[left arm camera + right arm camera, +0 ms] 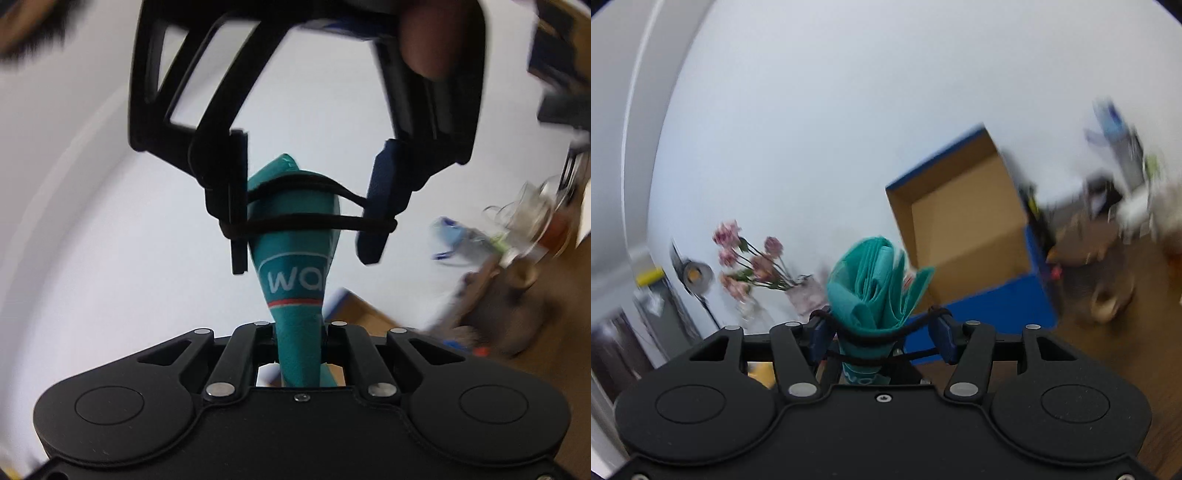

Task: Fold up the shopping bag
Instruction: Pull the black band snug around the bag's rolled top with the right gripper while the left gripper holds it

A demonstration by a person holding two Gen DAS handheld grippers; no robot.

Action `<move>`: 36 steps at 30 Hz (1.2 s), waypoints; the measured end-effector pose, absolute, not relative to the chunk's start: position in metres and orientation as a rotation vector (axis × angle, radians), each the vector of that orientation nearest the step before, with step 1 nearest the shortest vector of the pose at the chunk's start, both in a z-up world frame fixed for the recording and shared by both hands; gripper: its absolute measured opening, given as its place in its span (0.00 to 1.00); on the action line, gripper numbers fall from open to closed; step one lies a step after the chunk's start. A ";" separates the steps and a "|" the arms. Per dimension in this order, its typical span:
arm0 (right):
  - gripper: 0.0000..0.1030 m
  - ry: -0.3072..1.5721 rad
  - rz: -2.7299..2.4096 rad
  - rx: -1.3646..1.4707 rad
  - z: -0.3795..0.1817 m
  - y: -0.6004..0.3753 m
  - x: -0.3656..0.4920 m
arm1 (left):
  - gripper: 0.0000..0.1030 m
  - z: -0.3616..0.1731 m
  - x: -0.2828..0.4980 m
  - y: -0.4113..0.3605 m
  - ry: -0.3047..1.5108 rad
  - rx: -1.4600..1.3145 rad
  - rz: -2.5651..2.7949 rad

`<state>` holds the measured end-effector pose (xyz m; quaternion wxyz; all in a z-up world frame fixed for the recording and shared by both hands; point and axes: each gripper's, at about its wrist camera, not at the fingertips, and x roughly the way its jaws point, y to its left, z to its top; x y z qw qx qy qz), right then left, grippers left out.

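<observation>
- Bag (291, 295) is already rolled tight, clamped in the left tongs (299, 339).
- Right tongs (306, 206) stand apart, stretching the band (306, 221) around it.
- Left to do: release the band.

The rolled shopping bag (291, 266) is held upright between the fingers of the left gripper (299, 338) at the bottom of the left wrist view. Above it, the right gripper (306, 218) is seen reaching down, its fingers set either side of the roll, with an elastic band (306, 221) stretched across them and around the bag. In the right wrist view, the roll (875, 288) stands between the right gripper's fingers (881, 332). An open box (964, 229) lies behind and to the right; flowers (750, 262) stand to the left, against the wall (849, 110).
</observation>
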<state>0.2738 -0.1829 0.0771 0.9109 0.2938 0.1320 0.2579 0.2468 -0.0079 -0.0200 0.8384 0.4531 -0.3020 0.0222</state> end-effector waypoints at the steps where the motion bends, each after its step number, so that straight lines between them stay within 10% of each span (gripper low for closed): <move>1: 0.57 0.276 0.523 0.617 0.075 -0.186 0.274 | 0.09 -0.024 0.249 -0.005 -0.642 0.997 0.037; 36: 0.56 0.225 0.430 0.685 0.056 -0.183 0.264 | 0.10 -0.040 0.245 0.015 -0.767 1.095 -0.024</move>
